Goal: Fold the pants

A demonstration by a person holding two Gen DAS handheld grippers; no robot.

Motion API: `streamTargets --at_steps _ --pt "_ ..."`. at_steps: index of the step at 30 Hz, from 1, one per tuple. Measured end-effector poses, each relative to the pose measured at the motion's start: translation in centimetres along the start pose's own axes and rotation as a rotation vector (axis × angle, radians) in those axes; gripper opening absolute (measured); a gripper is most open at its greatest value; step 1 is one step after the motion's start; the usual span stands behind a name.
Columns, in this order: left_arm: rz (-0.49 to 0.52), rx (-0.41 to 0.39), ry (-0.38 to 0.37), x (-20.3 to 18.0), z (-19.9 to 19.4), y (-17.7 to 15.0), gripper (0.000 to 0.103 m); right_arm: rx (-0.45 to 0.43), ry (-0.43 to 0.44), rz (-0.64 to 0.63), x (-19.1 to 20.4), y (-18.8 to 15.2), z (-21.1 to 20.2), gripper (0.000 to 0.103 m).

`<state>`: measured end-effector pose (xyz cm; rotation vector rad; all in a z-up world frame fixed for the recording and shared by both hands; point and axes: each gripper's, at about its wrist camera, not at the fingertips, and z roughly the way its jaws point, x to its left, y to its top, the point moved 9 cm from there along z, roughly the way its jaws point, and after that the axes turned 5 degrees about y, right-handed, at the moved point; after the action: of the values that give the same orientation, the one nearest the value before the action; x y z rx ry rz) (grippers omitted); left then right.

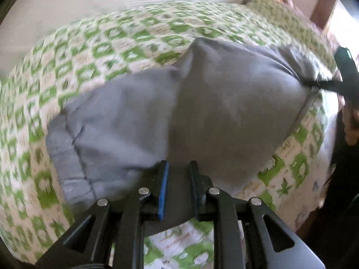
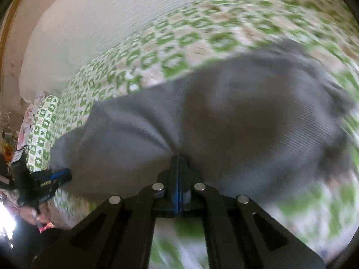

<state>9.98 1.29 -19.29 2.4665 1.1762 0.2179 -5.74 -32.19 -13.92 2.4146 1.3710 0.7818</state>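
Pants of soft grey cloth (image 1: 202,103) lie spread across the bed with its green-and-white patterned cover (image 1: 116,42), bunched into broad folds and partly lifted at two spots on their near edge. The left gripper (image 1: 178,190) points steeply down at that edge, and grey fabric fills the narrow gap between its blue-padded fingers (image 1: 163,190), which stand only slightly apart. They appear to be pinching a thick fold of cloth, probably several layers, which would explain why they do not meet. Beyond these fingers the cloth runs up and away, with a stitched seam off to their left.

In the right wrist view, the right gripper (image 2: 179,170) has its fingers pressed together, and the grey cloth (image 2: 224,116) puckers into radiating creases right at their tips. This suggests a thin pinch of fabric is caught there. Heavy blur marks the bed cover around it, so this hand seems to be sweeping sideways with the cloth.

Each gripper shows at the far side of the other's view, the right one (image 1: 323,83) gripping a corner of the garment. Holding two points along one edge likely lets the person carry that edge over as a straight line, so the fold lands even.
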Motion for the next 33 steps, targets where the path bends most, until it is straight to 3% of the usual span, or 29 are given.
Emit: streamTargets --at_steps 5,7,9,11,14,16,18,20,21,22,23,26,33 --pt "-0.051 -0.091 0.048 -0.1 -2.6 3.0 0.018 -0.159 -0.128 -0.044 -1.5 4.3 -4.2 0.003" --pt "-0.041 -0.133 0.083 -1.7 -3.3 5.4 0.018 -0.158 -0.169 -0.056 -2.2 5.3 -3.1 0.003" --pt "-0.056 -0.158 0.121 -2.7 -3.3 7.3 0.02 -0.092 -0.21 -0.043 -3.1 5.0 -1.5 0.003" --pt "-0.1 -0.121 0.136 -4.1 -2.2 8.5 0.023 -0.03 -0.21 -0.002 -4.5 3.8 -0.6 0.003" --pt "-0.149 -0.041 0.165 -6.1 0.9 8.0 0.023 -0.062 -0.148 0.046 -4.9 3.5 -2.4 0.003" --pt "-0.17 0.005 0.131 -7.7 2.4 6.3 0.023 -0.105 -0.146 0.065 -5.4 3.9 -4.4 0.003" --pt "-0.174 -0.011 0.149 -9.2 2.6 5.7 0.022 -0.154 -0.169 0.076 -6.2 4.5 -6.6 0.004" --pt "-0.168 -0.04 0.181 -10.4 1.8 5.8 0.022 -0.177 -0.189 0.108 -7.5 5.0 -8.2 0.015" --pt "-0.182 -0.061 0.153 -11.1 1.3 6.1 0.022 -0.187 -0.191 0.118 -8.0 5.1 -8.6 0.034" --pt "-0.199 -0.096 0.134 -11.6 0.6 6.7 0.022 -0.208 -0.19 0.129 -8.5 5.4 -9.1 0.06" --pt "-0.211 -0.126 0.126 -12.0 0.0 7.2 0.022 -0.236 -0.187 0.137 -8.7 5.7 -9.4 0.072" --pt "-0.223 -0.163 0.103 -12.4 -1.1 8.1 0.022 -0.282 -0.134 0.168 -8.8 5.9 -10.3 0.073" --pt "-0.297 -0.162 0.138 -10.6 -0.7 8.6 0.023 -0.171 -0.148 0.194 -10.4 6.4 -6.9 0.073"
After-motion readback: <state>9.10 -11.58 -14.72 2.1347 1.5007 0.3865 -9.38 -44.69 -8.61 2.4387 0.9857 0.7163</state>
